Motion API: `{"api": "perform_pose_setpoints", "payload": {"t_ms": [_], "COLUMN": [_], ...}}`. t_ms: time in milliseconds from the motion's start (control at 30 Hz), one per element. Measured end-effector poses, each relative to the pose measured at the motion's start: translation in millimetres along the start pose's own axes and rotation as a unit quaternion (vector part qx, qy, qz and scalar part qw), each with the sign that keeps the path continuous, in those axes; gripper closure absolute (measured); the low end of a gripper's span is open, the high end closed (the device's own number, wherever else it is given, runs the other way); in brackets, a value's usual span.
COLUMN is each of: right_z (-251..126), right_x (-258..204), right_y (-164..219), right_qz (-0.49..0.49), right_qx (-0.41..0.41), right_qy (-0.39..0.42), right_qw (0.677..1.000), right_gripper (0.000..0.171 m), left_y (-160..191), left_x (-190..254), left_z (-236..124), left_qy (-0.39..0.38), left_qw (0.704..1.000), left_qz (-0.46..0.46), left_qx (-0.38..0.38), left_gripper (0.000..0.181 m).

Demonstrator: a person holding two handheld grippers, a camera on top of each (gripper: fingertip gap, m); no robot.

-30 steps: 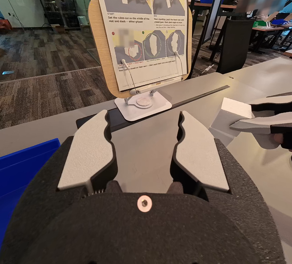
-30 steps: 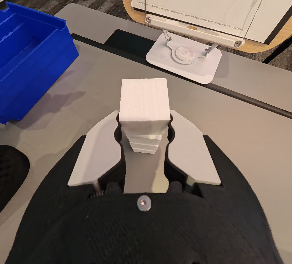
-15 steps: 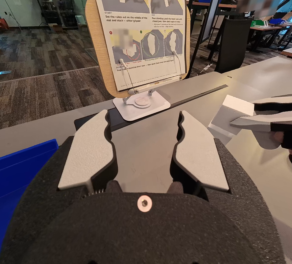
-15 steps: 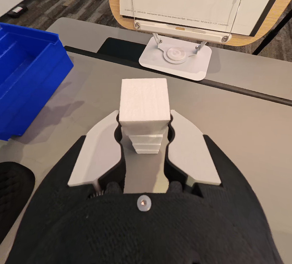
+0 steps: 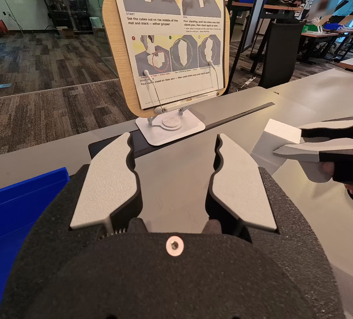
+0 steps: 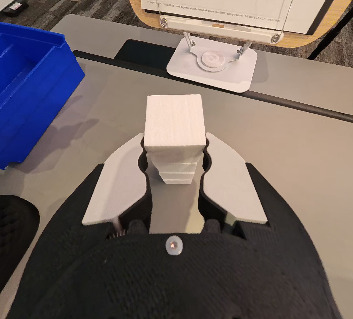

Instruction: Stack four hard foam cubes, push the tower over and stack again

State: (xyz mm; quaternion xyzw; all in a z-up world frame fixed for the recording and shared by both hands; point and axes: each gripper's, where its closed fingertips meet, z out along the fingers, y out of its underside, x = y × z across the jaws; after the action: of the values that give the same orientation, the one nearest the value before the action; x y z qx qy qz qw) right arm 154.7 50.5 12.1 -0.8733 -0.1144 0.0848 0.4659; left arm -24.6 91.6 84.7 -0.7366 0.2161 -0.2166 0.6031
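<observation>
In the right wrist view a tower of white foam cubes stands on the grey mat, seen from above. My right gripper is shut on the top cube, which sits in line over the lower cubes. I cannot tell whether it rests on them. In the left wrist view the right gripper holds that cube at the right edge, with another cube under it. My left gripper is open and empty, to the left of the tower.
A blue bin stands at the left of the mat and also shows in the left wrist view. A document stand with a printed sheet stands at the far edge, behind a black strip.
My right gripper stays shut on the top cube; its view has shifted a little and more of the lower cubes shows. My left gripper stays open and nearly still.
</observation>
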Motion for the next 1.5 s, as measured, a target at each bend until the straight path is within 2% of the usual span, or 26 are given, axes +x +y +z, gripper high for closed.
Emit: {"api": "perform_pose_setpoints", "payload": {"t_ms": [200, 333, 467, 633, 733, 800, 933, 1000, 1033, 1100, 1167, 1200, 1233, 1333, 1500], "right_z": [2, -7, -56, -116, -132, -136, -122, -109, -101, -85, -71, -65, -61, -52, -57], "right_x": [0, -7, -13, 17, 43, 60, 120, 151, 168, 206, 245, 265, 281, 305, 328], "right_y": [1, -7, -43, -87, -94, -92, -83, -71, -63, -49, -28, -19, -10, 10, 24], "right_qz": [-0.009, -0.021, -0.052, -0.105, -0.113, -0.118, -0.132, -0.128, -0.125, -0.116, -0.119, -0.118, -0.115, -0.080, -0.022], "right_qx": [0.000, 0.029, 0.109, 0.177, 0.189, 0.198, 0.200, 0.180, 0.172, 0.149, 0.090, 0.067, 0.045, 0.006, 0.000], "right_qy": [0.002, -0.020, -0.067, -0.116, -0.168, -0.199, -0.161, -0.134, -0.113, -0.057, 0.005, 0.039, 0.059, 0.051, 0.025], "right_qw": [1.000, 0.999, 0.990, 0.972, 0.961, 0.952, 0.957, 0.966, 0.971, 0.980, 0.989, 0.990, 0.991, 0.995, 0.999], "right_gripper": [0.114, 0.096, 0.096, 0.092, 0.094, 0.103, 0.136, 0.142, 0.144, 0.157, 0.170, 0.170, 0.170, 0.170, 0.170], "left_y": [-1, -3, -8, -8, -2, 1, 20, 34, 41, 52, 65, 72, 82, 123, 182], "left_x": [2, 5, 7, 27, 59, 68, 62, 54, 49, 45, 48, 51, 52, 59, 55], "left_z": [0, -1, -7, -5, -1, 4, 22, 33, 38, 48, 57, 61, 65, 76, 81], "left_qy": [-0.001, 0.004, 0.004, 0.044, 0.119, 0.133, 0.100, 0.067, 0.048, 0.023, 0.018, 0.016, 0.011, -0.001, -0.050], "left_qw": [1.000, 1.000, 1.000, 0.999, 0.993, 0.990, 0.993, 0.994, 0.994, 0.995, 0.994, 0.993, 0.991, 0.980, 0.960], "left_qz": [0.005, 0.003, 0.011, 0.004, -0.013, -0.025, -0.025, -0.011, -0.003, 0.003, 0.000, -0.004, -0.011, -0.036, -0.030], "left_qx": [-0.001, 0.004, 0.009, 0.000, -0.023, -0.029, -0.061, -0.085, -0.093, -0.098, -0.111, -0.120, -0.132, -0.196, -0.276], "left_gripper": [0.099, 0.098, 0.098, 0.101, 0.111, 0.120, 0.129, 0.137, 0.145, 0.155, 0.165, 0.177, 0.181, 0.181, 0.181]}}
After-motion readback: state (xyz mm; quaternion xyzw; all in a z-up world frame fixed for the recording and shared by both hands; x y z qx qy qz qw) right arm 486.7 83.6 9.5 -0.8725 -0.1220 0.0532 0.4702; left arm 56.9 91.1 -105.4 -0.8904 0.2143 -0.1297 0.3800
